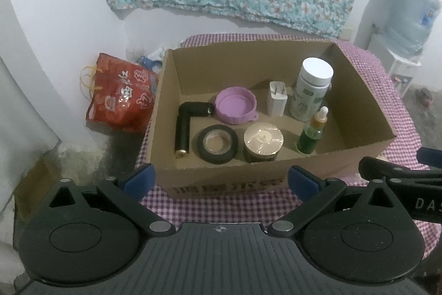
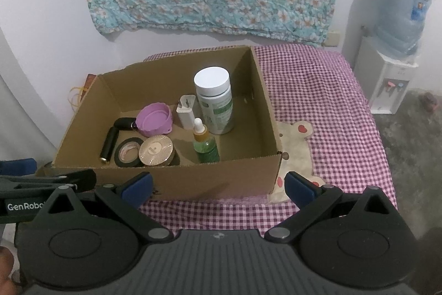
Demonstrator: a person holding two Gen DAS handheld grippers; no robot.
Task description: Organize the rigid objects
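1. I see my left gripper [image 1: 219, 180] with its blue-padded fingers spread wide apart and holding nothing, hovering just near of the cardboard box [image 1: 359, 90].
2. My right gripper [image 2: 218, 183] is likewise spread apart and empty, near the box's near right corner.
3. The box sits open-topped on a purple-and-white checked tablecloth [image 2: 317, 90], and every object I can see lies or stands inside it.
4. A black L-shaped pipe fitting [image 1: 183, 129] lies flat at the left side; its long leg runs near to far with a brass-coloured end facing me, and its short leg points right toward the lid.
5. A purple lid [image 1: 236, 104] with a scalloped rim rests open side up, just right of the fitting's short leg.
6. A roll of black tape [image 1: 217, 144] lies flat, hole facing up, near of the lid.
7. A dark jar with a ribbed golden cap [image 1: 263, 143] stands upright just right of the tape.
8. A white charger plug [image 1: 277, 98] stands on end, prongs pointing up.
9. A tall bottle with a white cap [image 1: 313, 89] and green label stands upright just right of the charger.
10. A small green dropper bottle [image 1: 311, 133] stands upright, dropper tip pointing up, near of the tall bottle.
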